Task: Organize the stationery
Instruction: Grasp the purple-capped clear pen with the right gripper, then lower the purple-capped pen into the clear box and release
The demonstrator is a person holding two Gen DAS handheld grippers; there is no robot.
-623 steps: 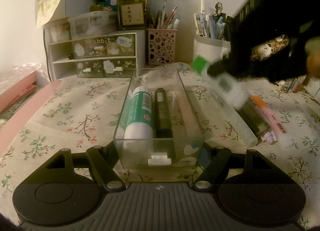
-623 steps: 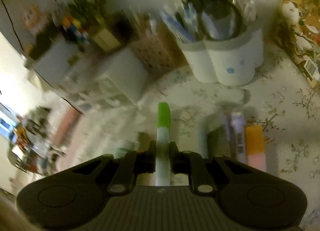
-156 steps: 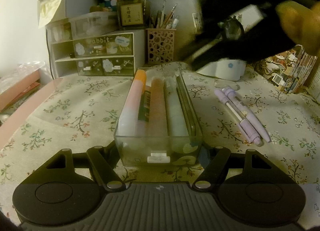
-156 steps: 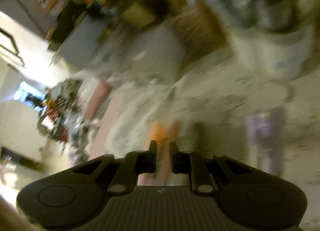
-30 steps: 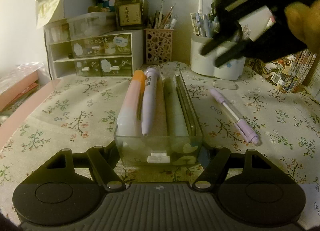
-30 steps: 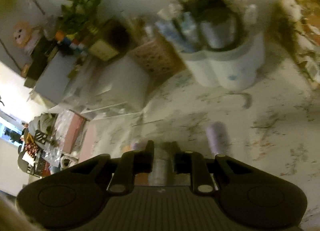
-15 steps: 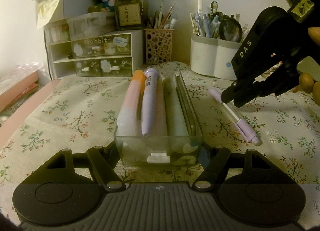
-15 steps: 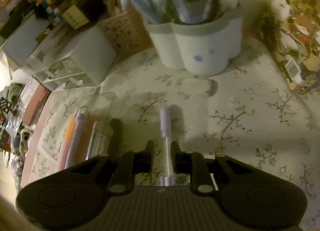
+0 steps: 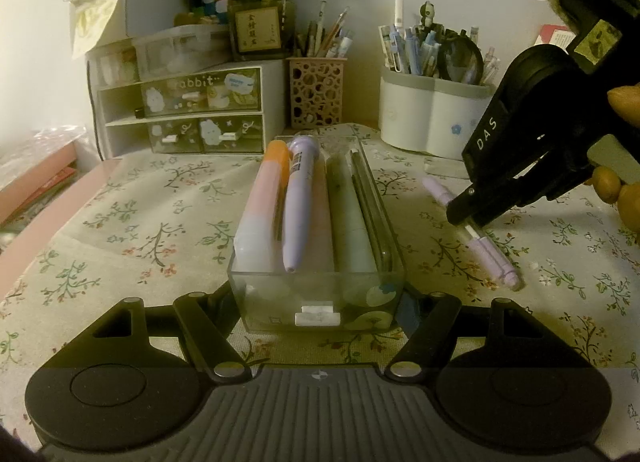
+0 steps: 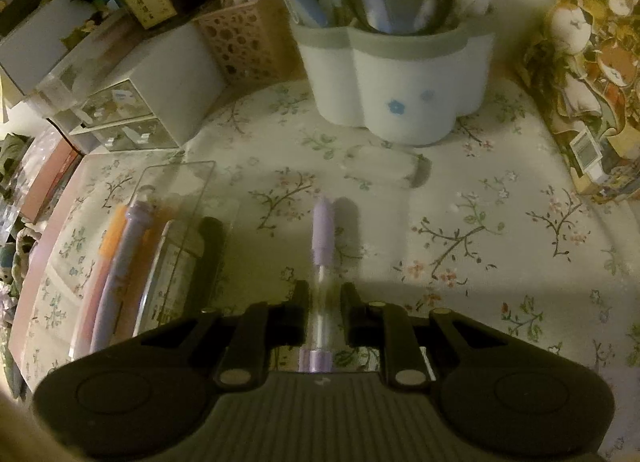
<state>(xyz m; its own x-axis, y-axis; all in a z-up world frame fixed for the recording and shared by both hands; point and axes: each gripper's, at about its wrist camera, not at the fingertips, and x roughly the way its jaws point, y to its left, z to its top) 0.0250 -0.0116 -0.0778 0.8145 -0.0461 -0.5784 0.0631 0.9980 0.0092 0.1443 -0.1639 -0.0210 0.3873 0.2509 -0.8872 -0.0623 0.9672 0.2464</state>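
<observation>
Right wrist: right claw (image 10: pixel 325 316) spread around purple pen (image 10: pixel 322 230); left claw (image 9: pixel 320 304) pinching clear box (image 9: pixel 320 294)

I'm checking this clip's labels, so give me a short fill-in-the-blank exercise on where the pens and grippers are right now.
1. The left gripper has its fingers on either side of the clear ____.
2. The right gripper straddles a ____ pen lying on the tablecloth.
3. The tray holds a pen of the same colour beside a marker with an ____ cap.

Missing words: tray; purple; orange

Black right gripper (image 9: pixel 466 218), white "DAS" lettering.
</observation>
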